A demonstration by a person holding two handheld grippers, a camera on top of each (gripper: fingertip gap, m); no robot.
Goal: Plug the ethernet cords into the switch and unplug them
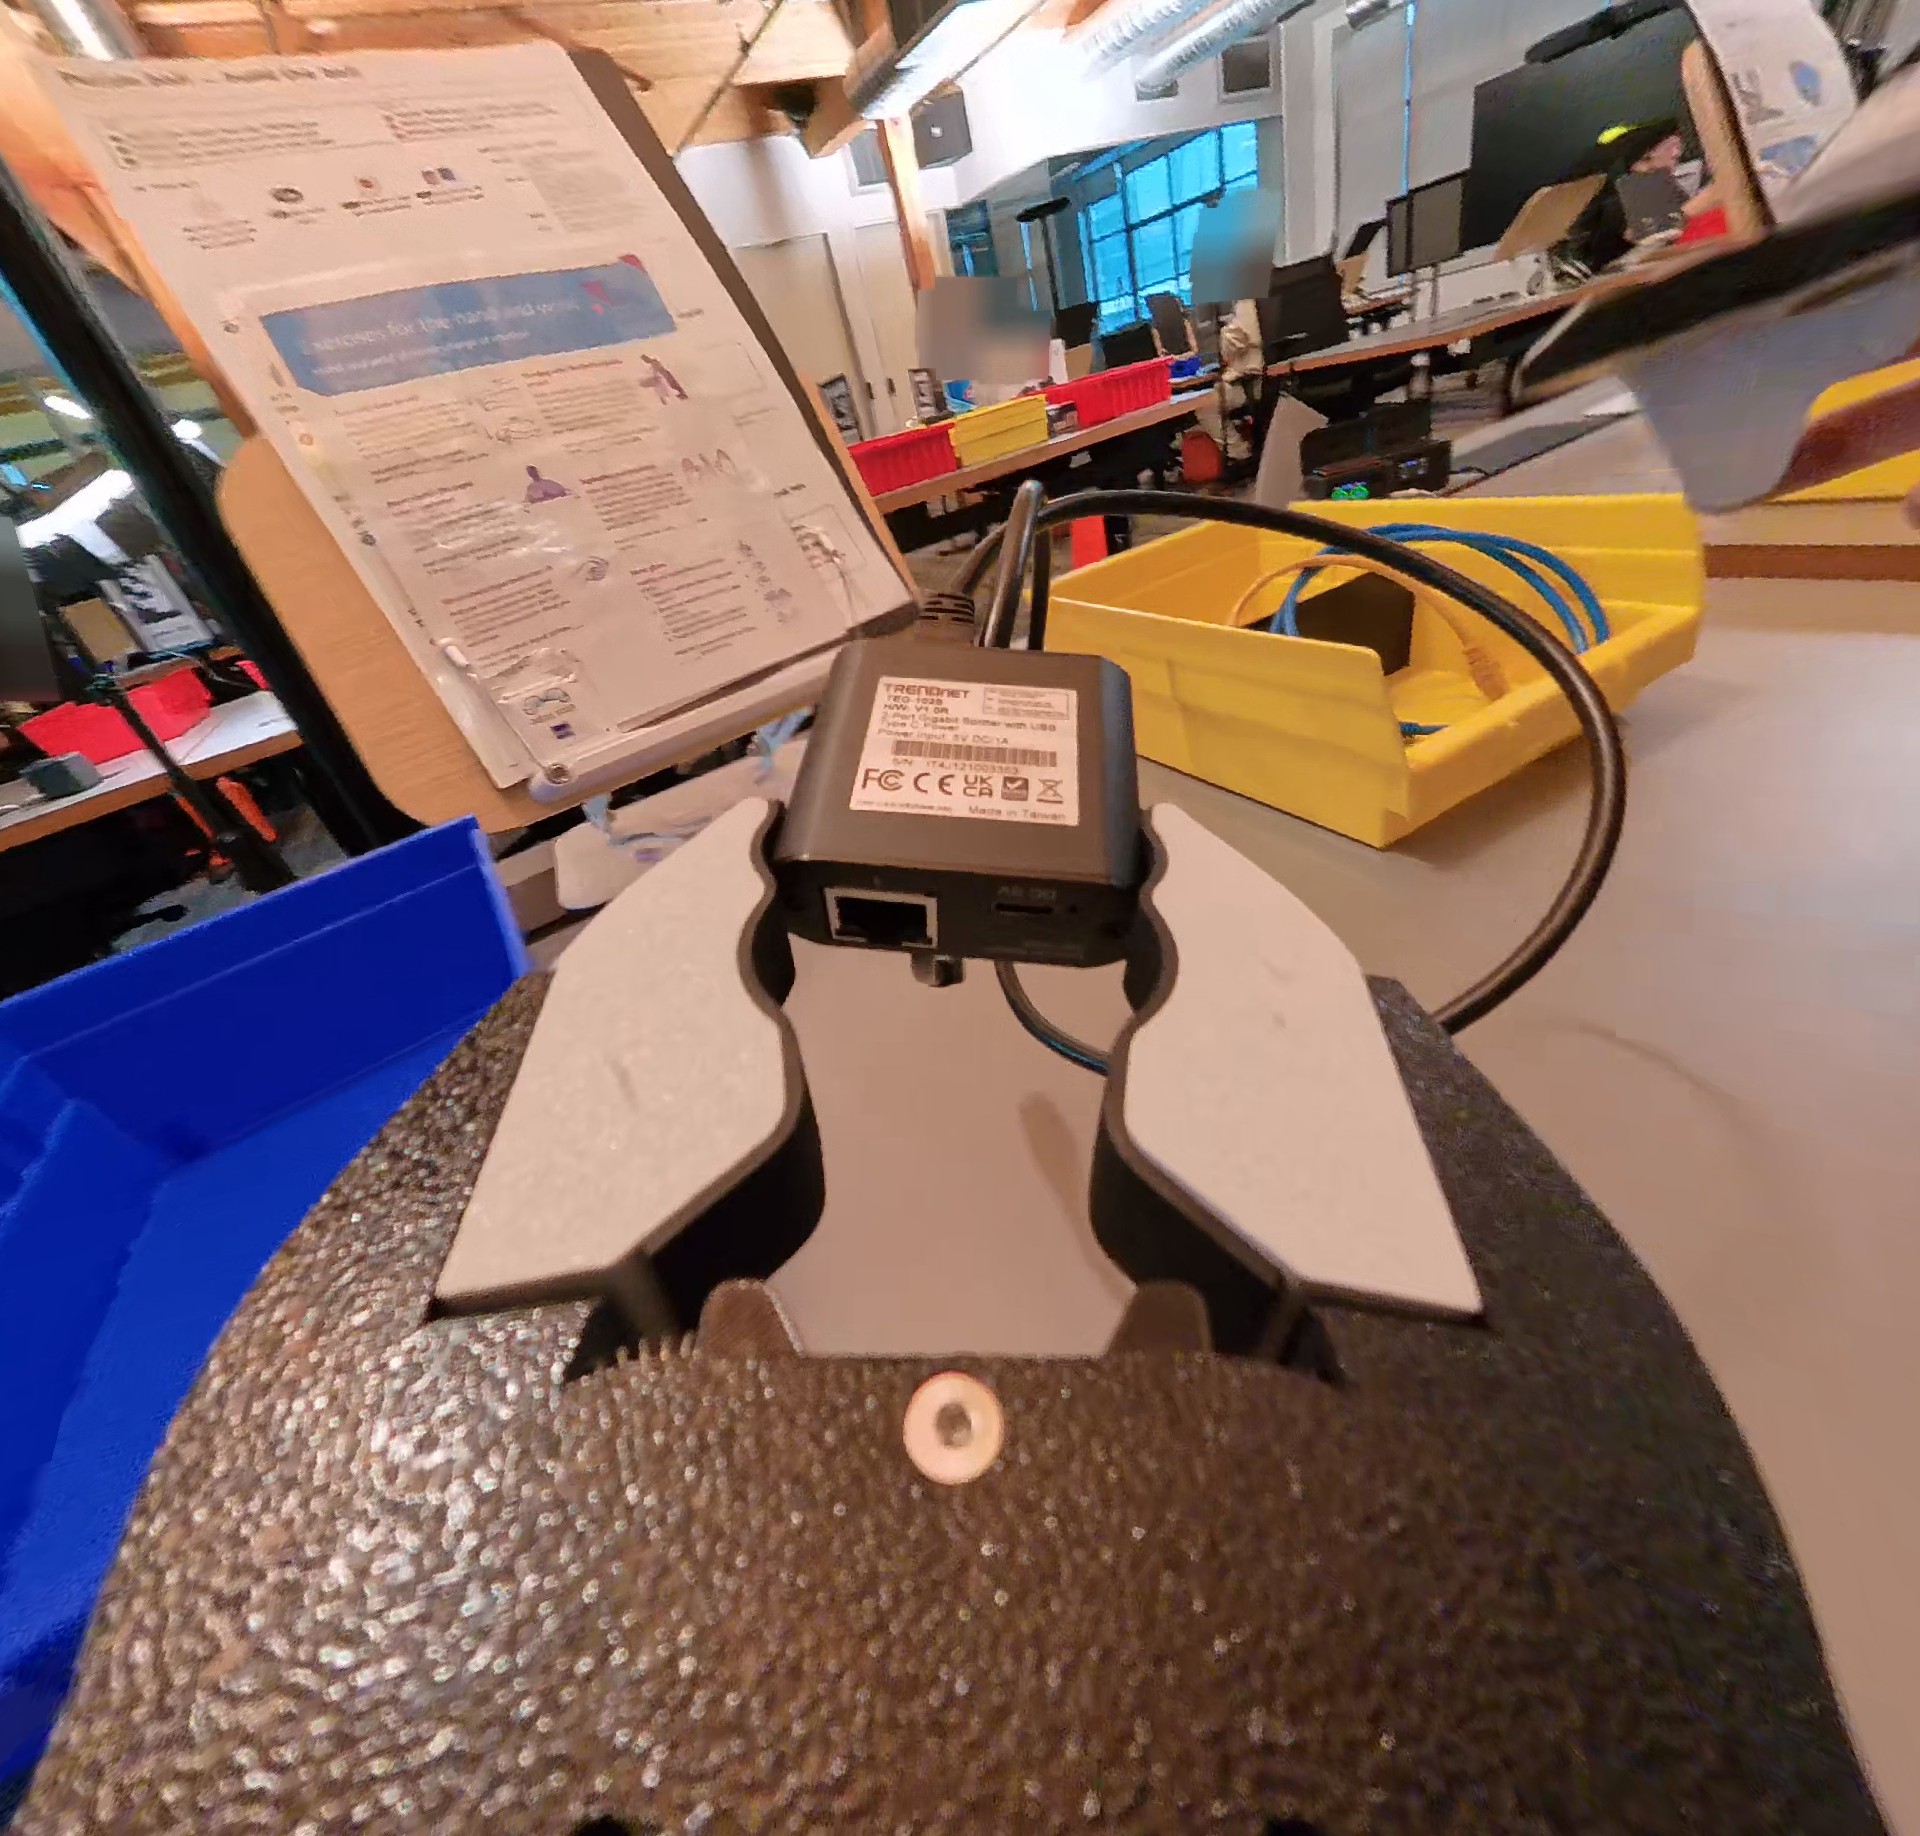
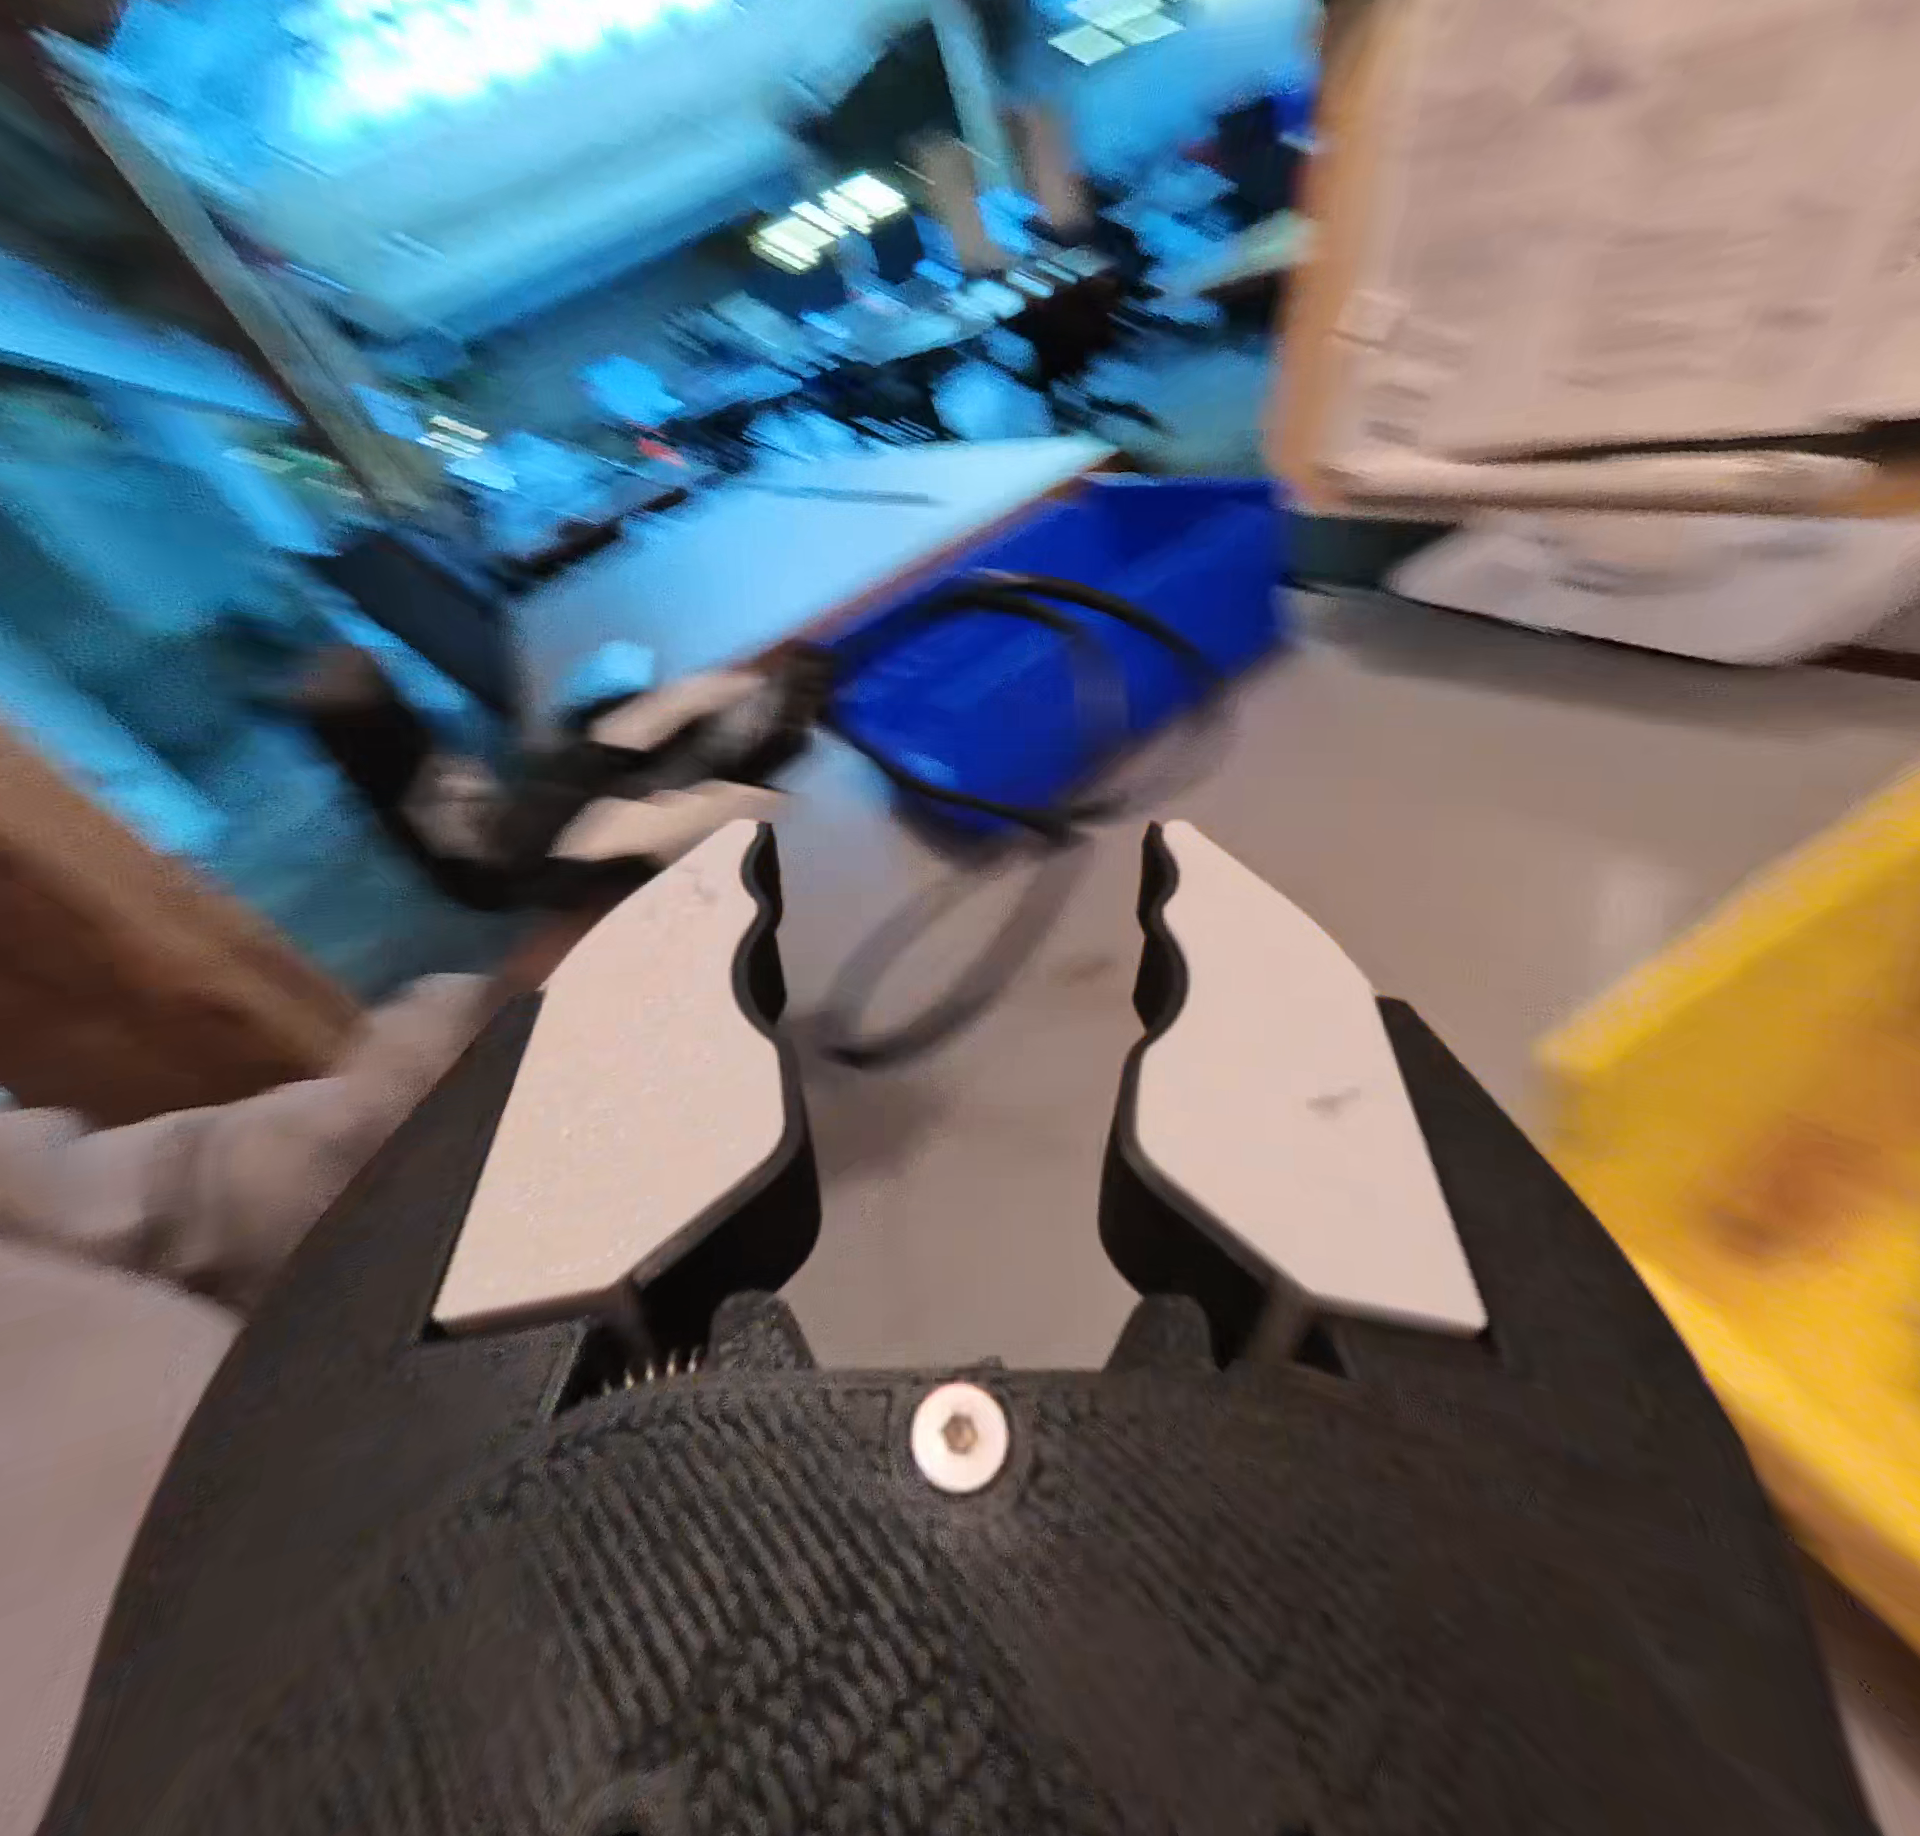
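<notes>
My left gripper point(image 1: 958, 851) is shut on the small black switch point(image 1: 961, 747), holding it by its sides above the grey table, label side up. Its empty ethernet port point(image 1: 881, 918) faces me. A black cable point(image 1: 1579, 747) runs from the switch's far end and loops round to the right. A blue ethernet cord point(image 1: 1538, 571) lies coiled in the yellow bin point(image 1: 1247, 726). My right gripper point(image 2: 958, 856) is open and empty over the table; its view is blurred by motion. The other gripper point(image 1: 1745, 373) shows at the upper right of the left wrist view.
A blue bin point(image 1: 239, 1038) stands at the left and shows in the right wrist view point(image 2: 1039, 685). A clipboard with printed sheets point(image 1: 499, 415) leans behind the switch. The yellow bin's edge point(image 2: 1766, 1163) lies at the right of the right gripper.
</notes>
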